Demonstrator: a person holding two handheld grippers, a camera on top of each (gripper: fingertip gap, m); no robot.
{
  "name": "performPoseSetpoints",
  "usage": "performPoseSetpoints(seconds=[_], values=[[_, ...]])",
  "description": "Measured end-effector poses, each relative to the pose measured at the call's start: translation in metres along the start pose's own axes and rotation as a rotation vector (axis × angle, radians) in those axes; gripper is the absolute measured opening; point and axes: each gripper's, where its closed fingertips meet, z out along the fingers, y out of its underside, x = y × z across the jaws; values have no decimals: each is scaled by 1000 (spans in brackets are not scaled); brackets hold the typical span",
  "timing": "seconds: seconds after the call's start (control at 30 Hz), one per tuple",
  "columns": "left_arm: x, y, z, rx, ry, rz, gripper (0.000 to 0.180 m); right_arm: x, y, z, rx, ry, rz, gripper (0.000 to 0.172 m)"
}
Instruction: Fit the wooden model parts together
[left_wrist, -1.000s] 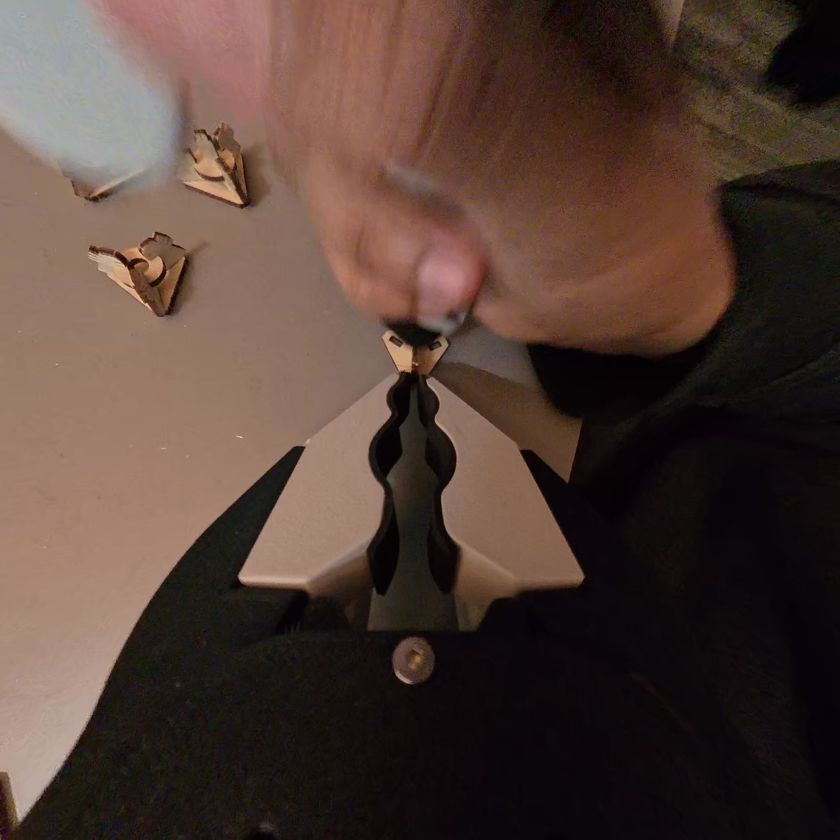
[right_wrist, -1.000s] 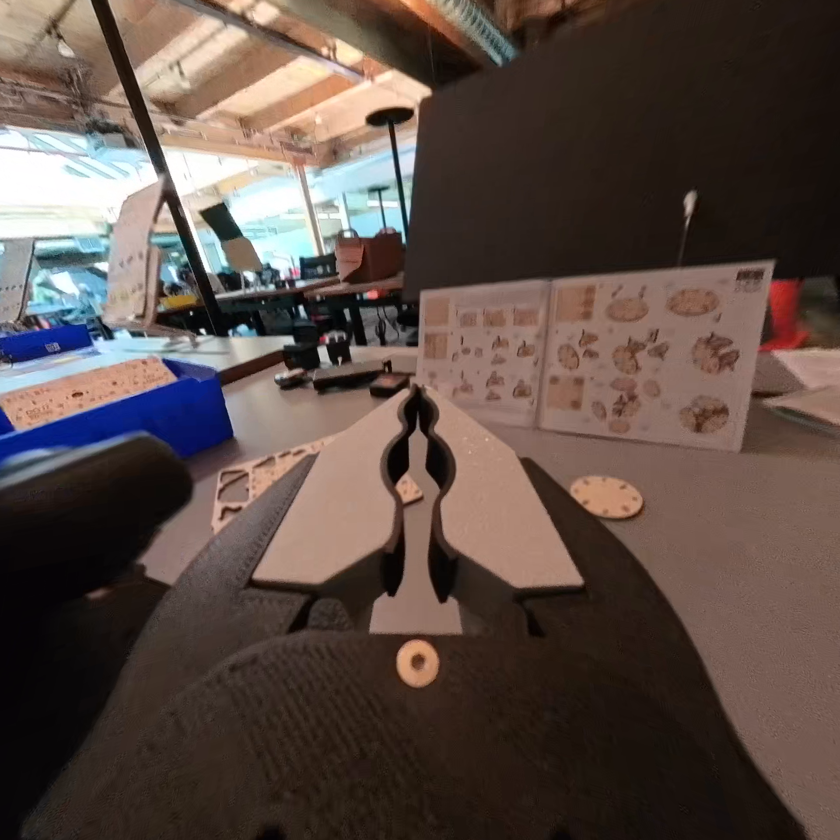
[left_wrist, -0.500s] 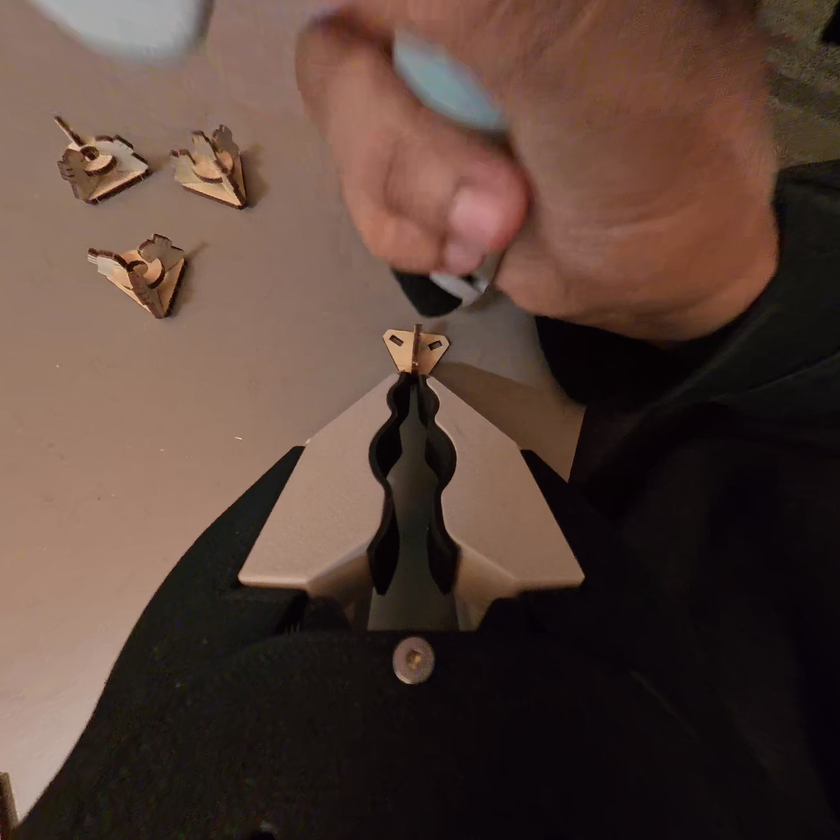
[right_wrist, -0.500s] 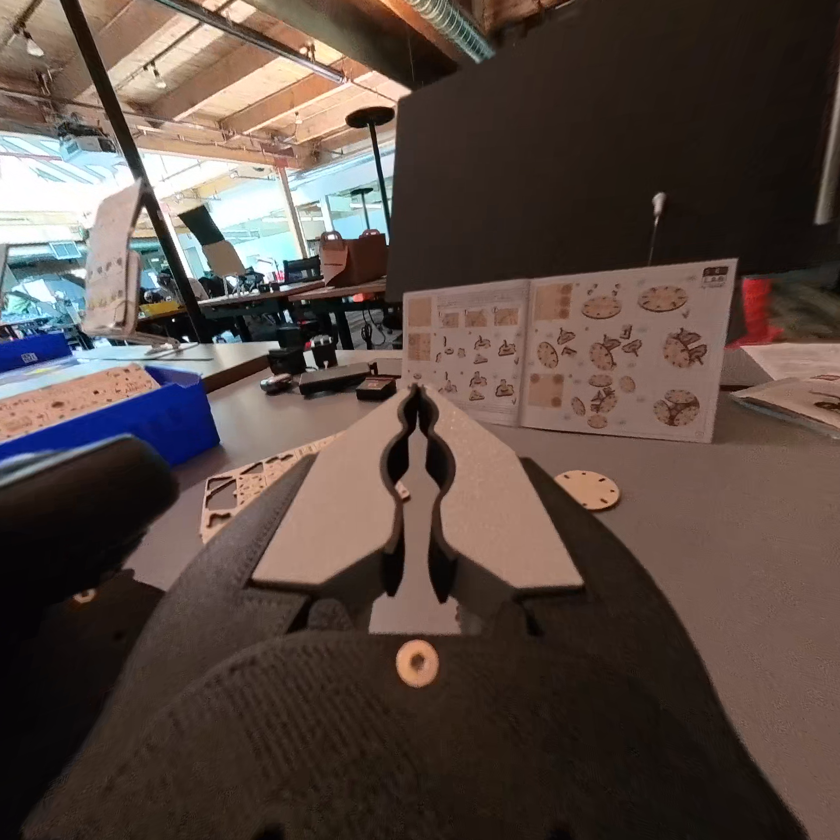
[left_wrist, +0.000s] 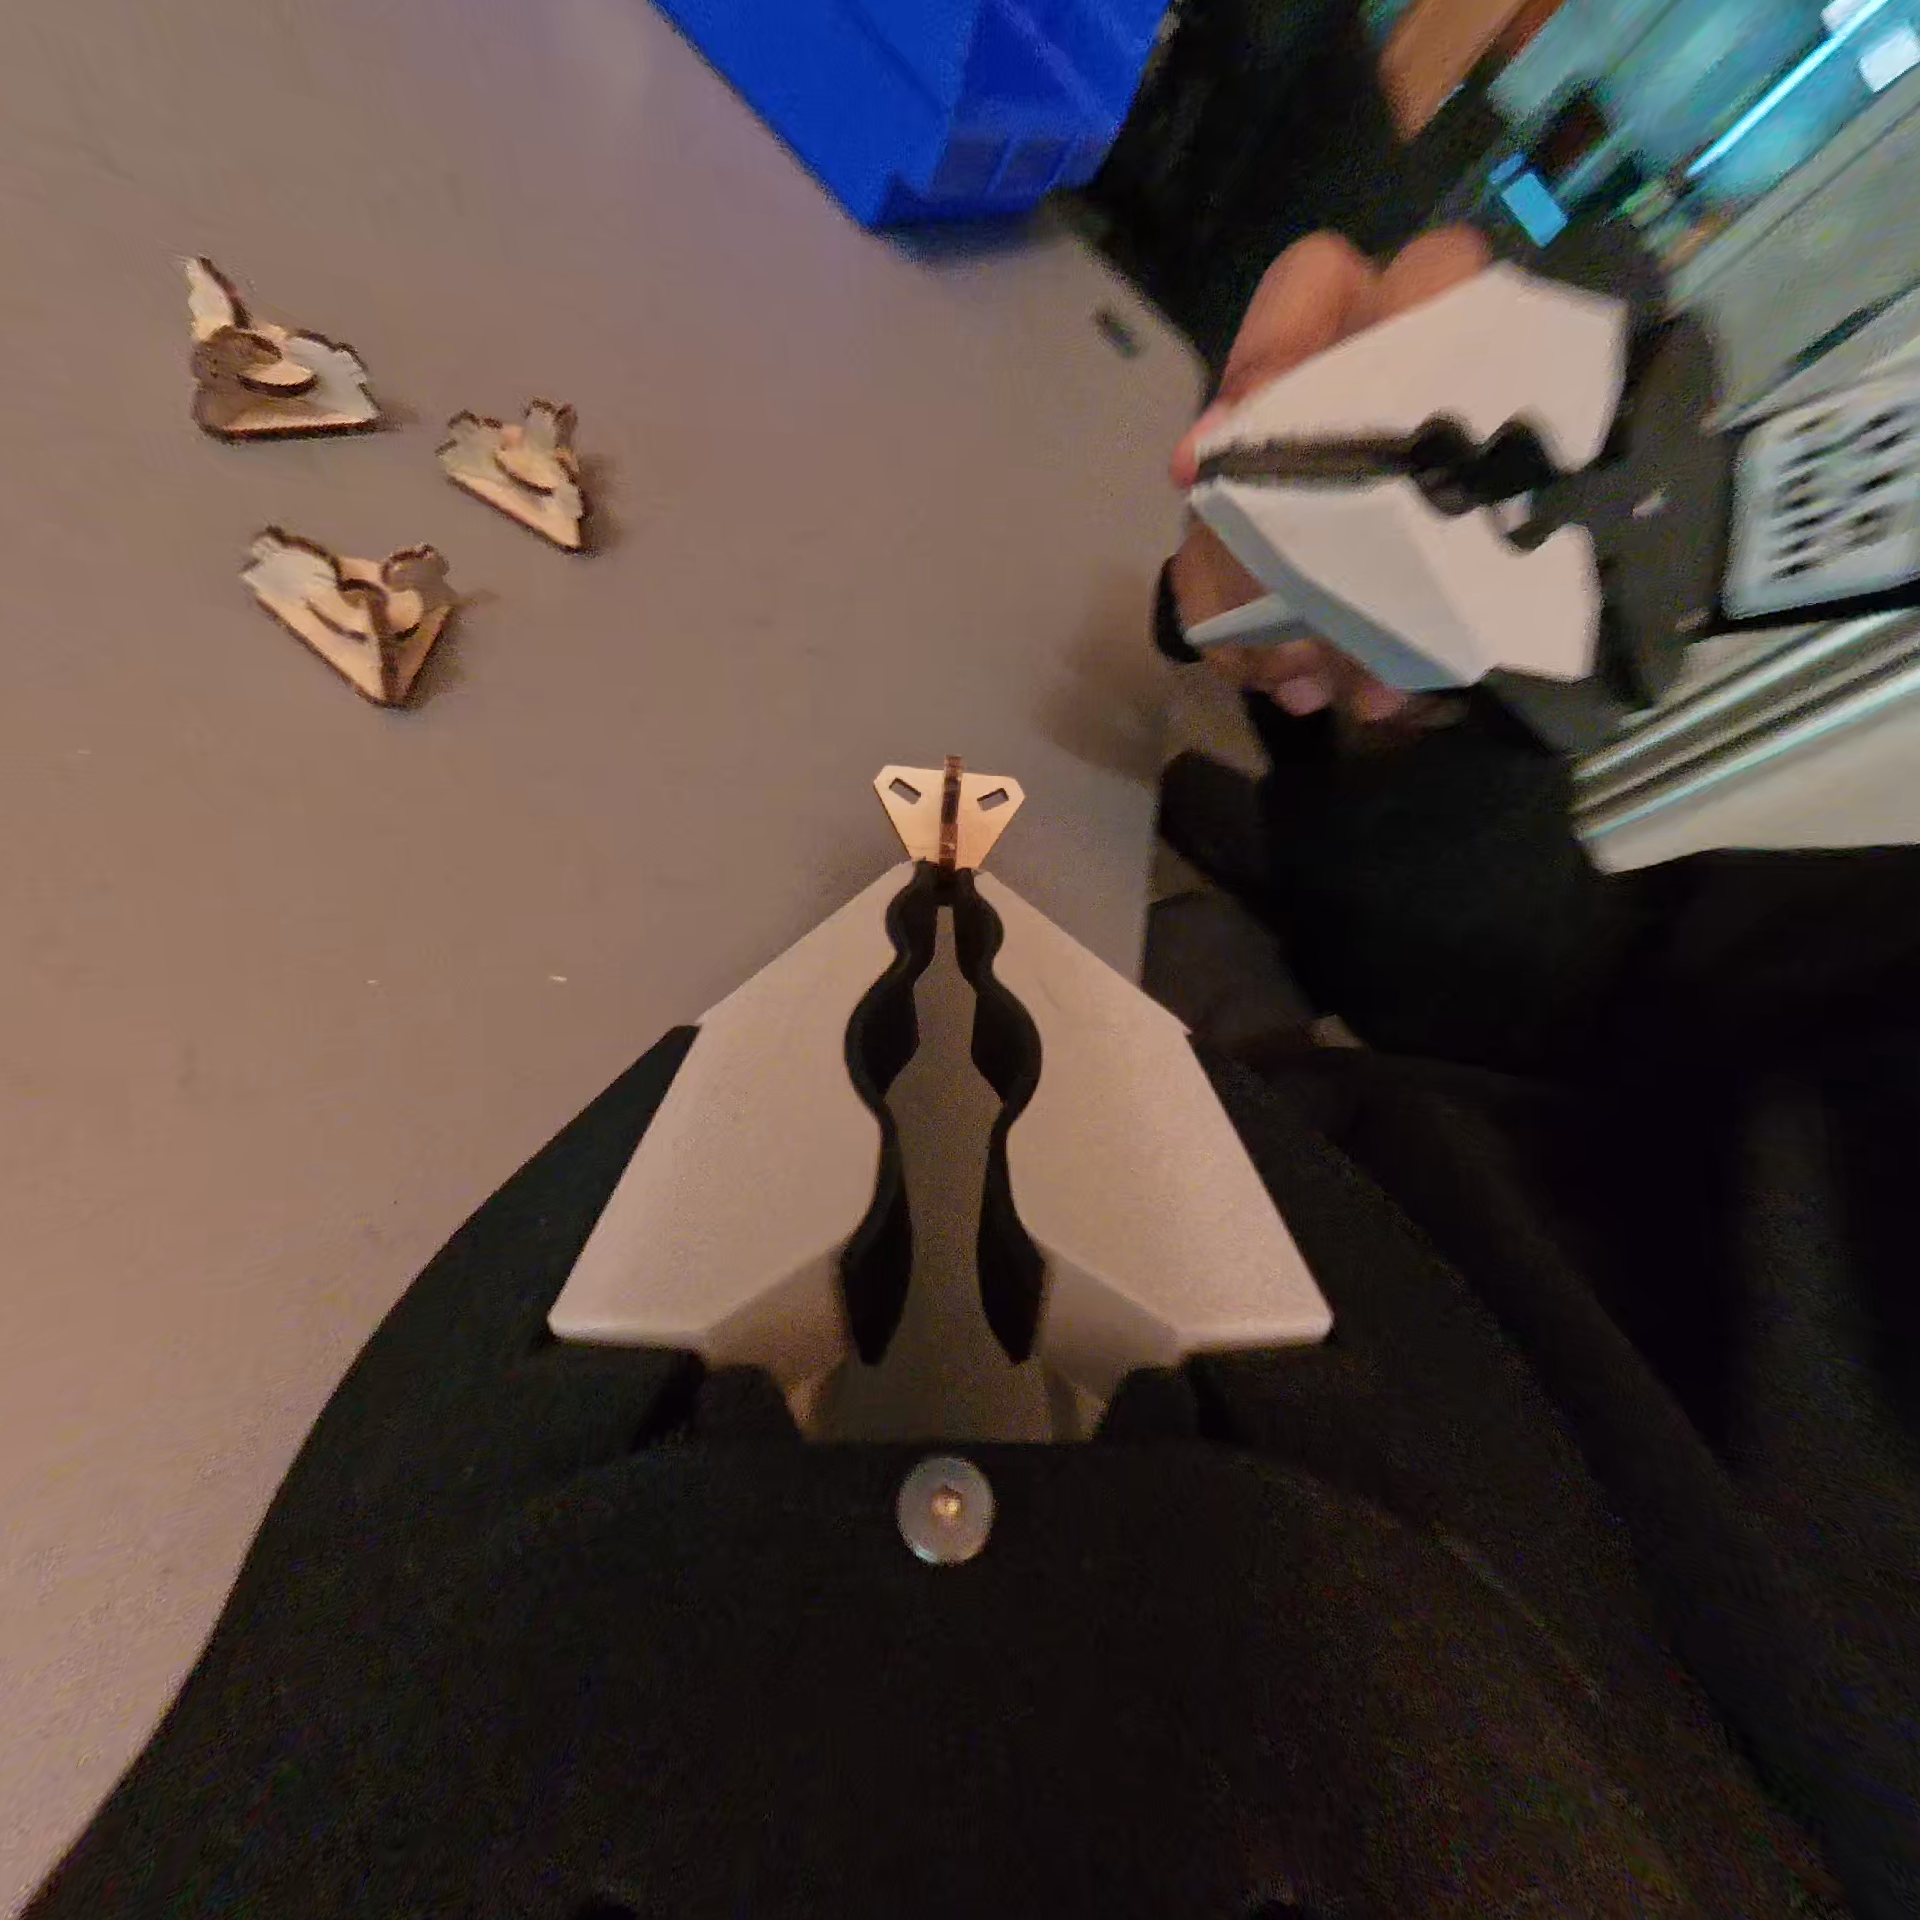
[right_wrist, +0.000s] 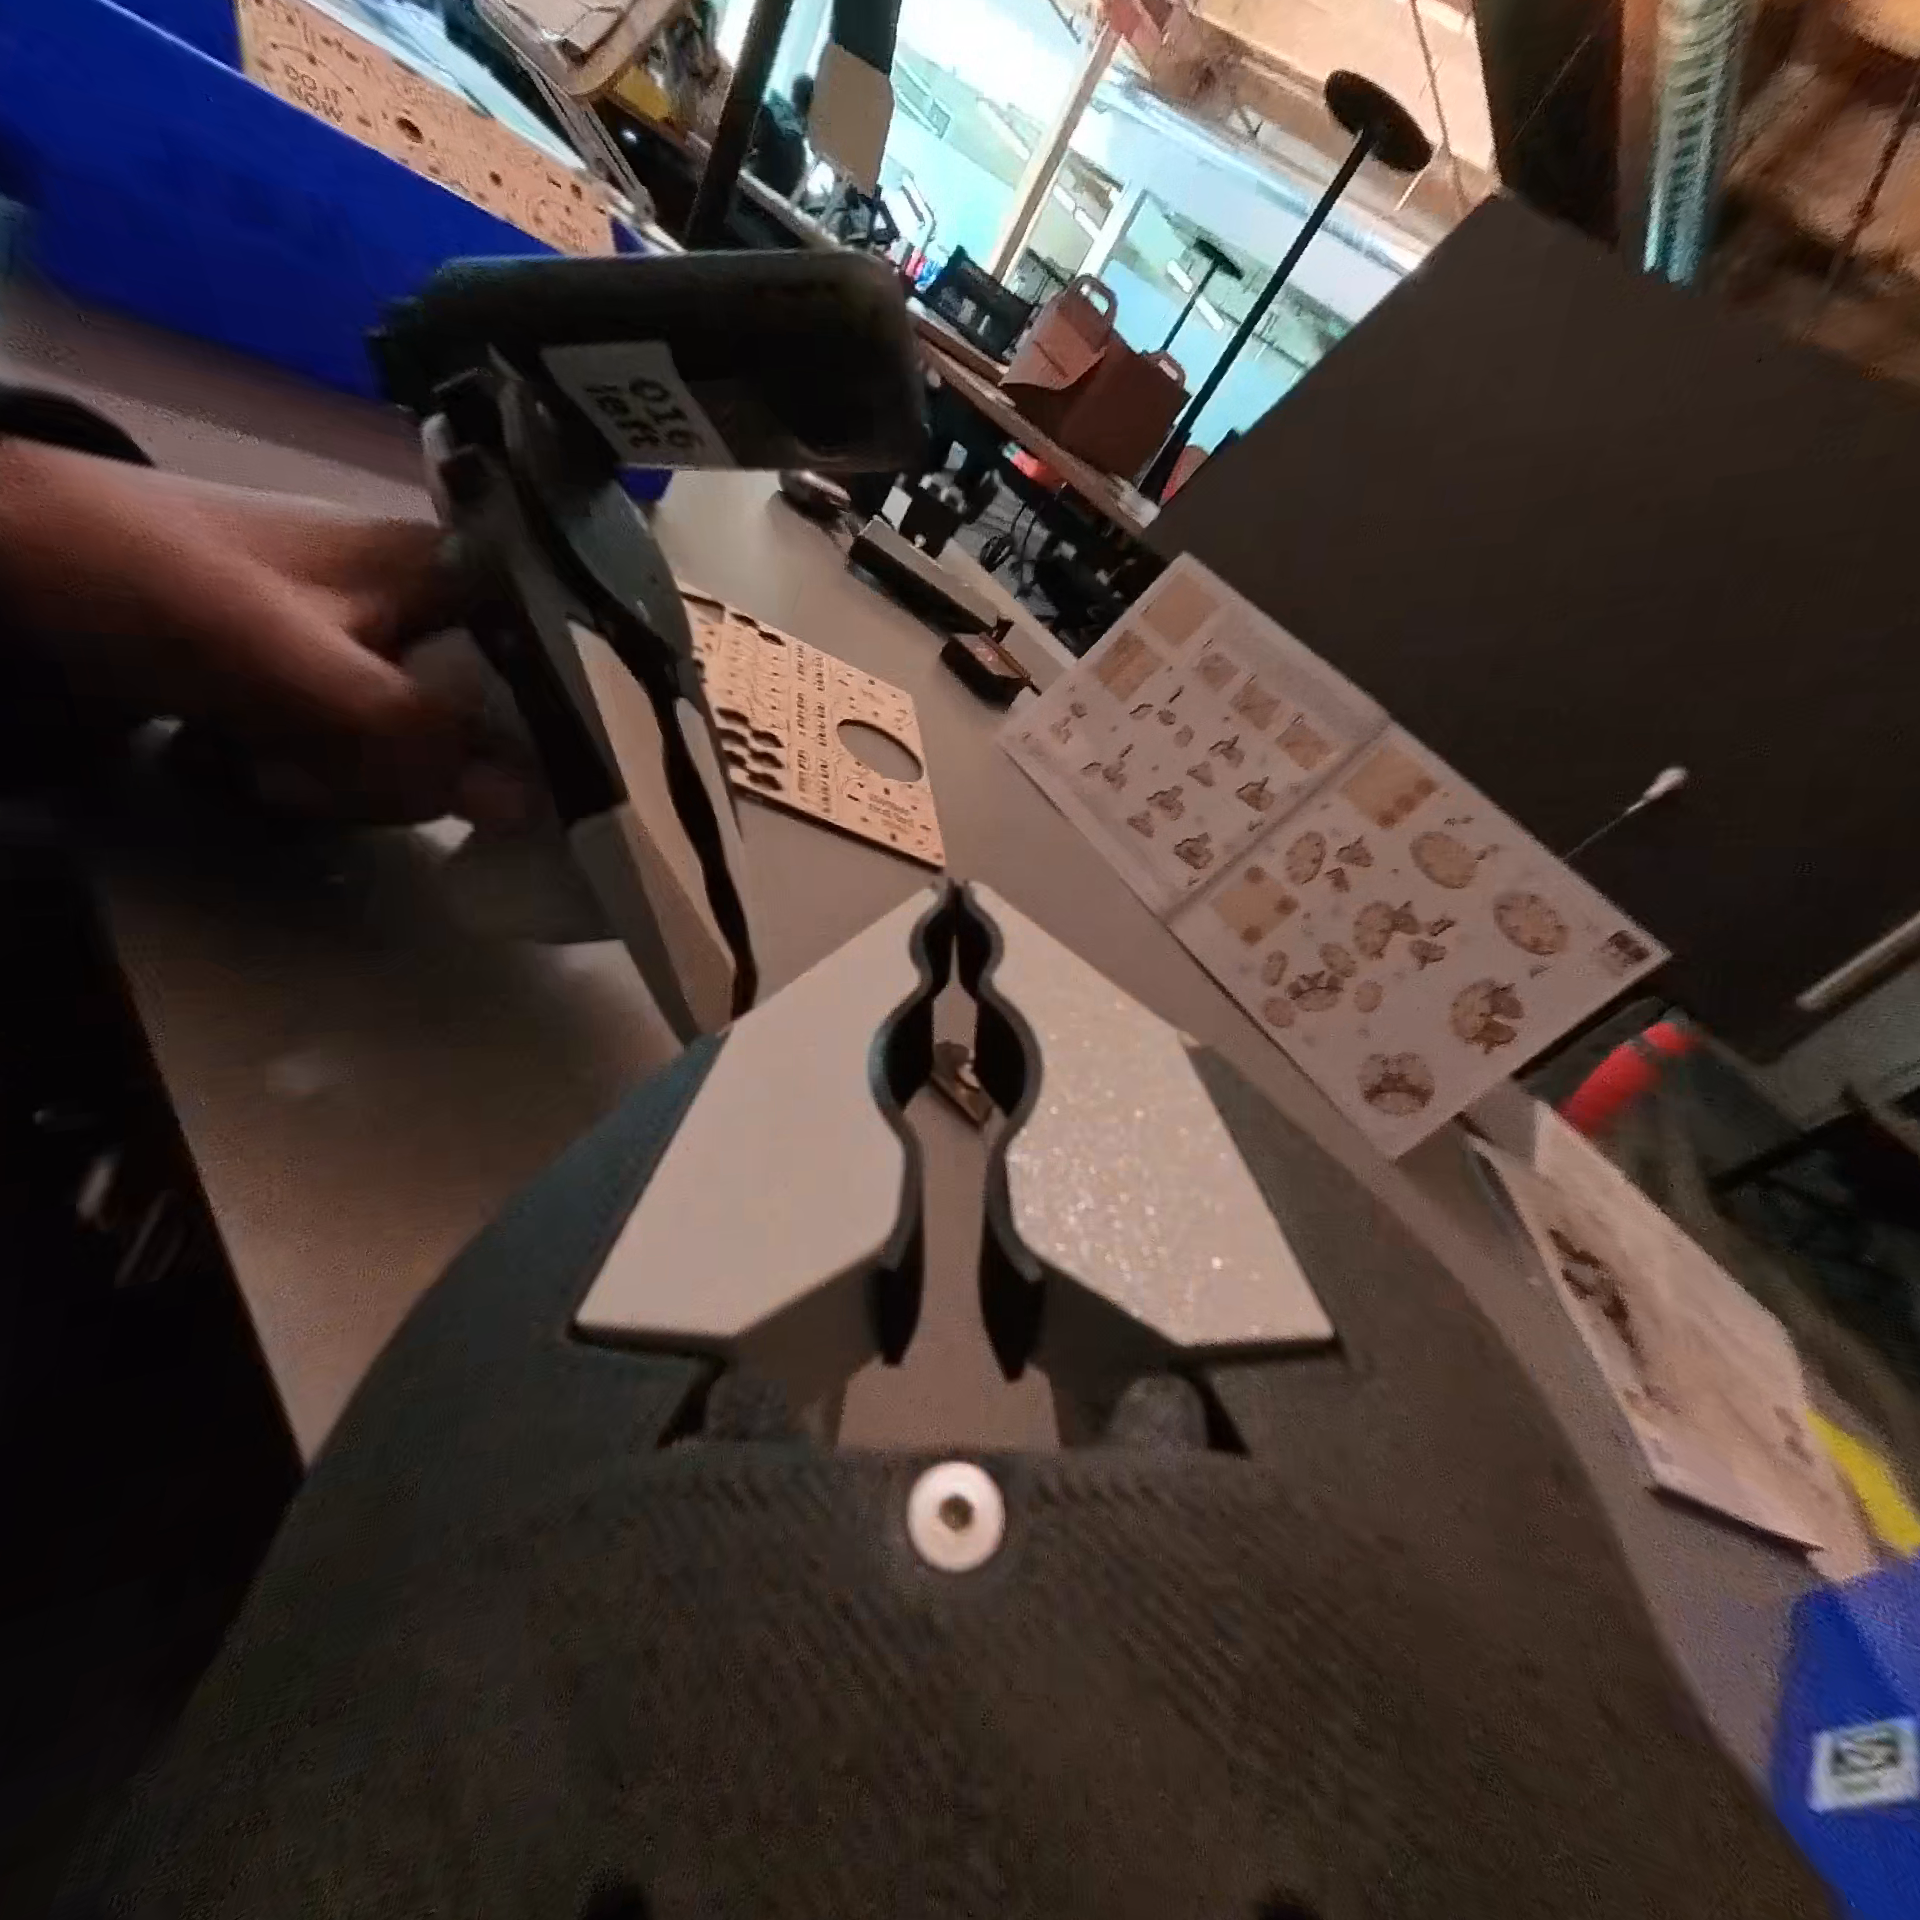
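Left wrist view: the left gripper (left_wrist: 948, 868) has its fingers clenched on a small pale plywood piece, a flat tapered plate with two slots and a thin dark-edged rib across it (left_wrist: 951, 812). The piece sticks straight out past the fingertips at centre frame, its rib in line with the fingers and pointing up the frame, above the bare grey table (left_wrist: 312, 1039).

The right gripper (left_wrist: 1195, 468), held by a hand (left_wrist: 1309, 312), is blurred at the upper right of that frame, tips pointing left. It stands well apart from the held piece, up and to the right. In the right wrist view its own fingers (right_wrist: 940, 914) are pressed together at the tips with nothing between them there; a small tan object shows through the wider opening behind the tips, and I cannot tell what it is. The left gripper appears at the left of this frame, angled downward.

Counted: one piece in the fingers; three small assembled plywood wedge shapes (left_wrist: 348, 613) lying at the upper left of the left wrist frame, well apart from the left gripper; one blue plastic bin (left_wrist: 935, 94) at top centre. In the right wrist view, one flat plywood sheet with cut-outs (right_wrist: 831, 758) and one open printed instruction leaflet (right_wrist: 1340, 894) at right of centre.
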Motion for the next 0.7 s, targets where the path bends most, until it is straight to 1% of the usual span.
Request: performPoseSetpoints(seconds=[0.03,0.1,0.23,0.3,0.4,0.53,0.63,0.7], values=[[4,-4,-4,24,63,-38,3,-2,1,-4,3,-24,-5,0],[12,-9,-12,52,178,-104,2,-12,5,-8,-17,-134,65,0],[18,-11,-20,79,294,-167,2,-30,4,-16,-10,-294,181,21],[22,-11,-21,87,348,-190,2,-34,2,-16,-2,-317,190,27],[29,-9,-22,74,414,-206,2,-41,7,-13,-29,-324,148,31],[40,-9,-25,69,498,-222,3,-48,16,-9,-71,-329,94,31],[41,-7,-25,56,518,-236,2,-49,13,-8,-41,-315,63,20],[43,-8,-26,57,536,-245,2,-50,11,-9,-24,-314,46,17]])
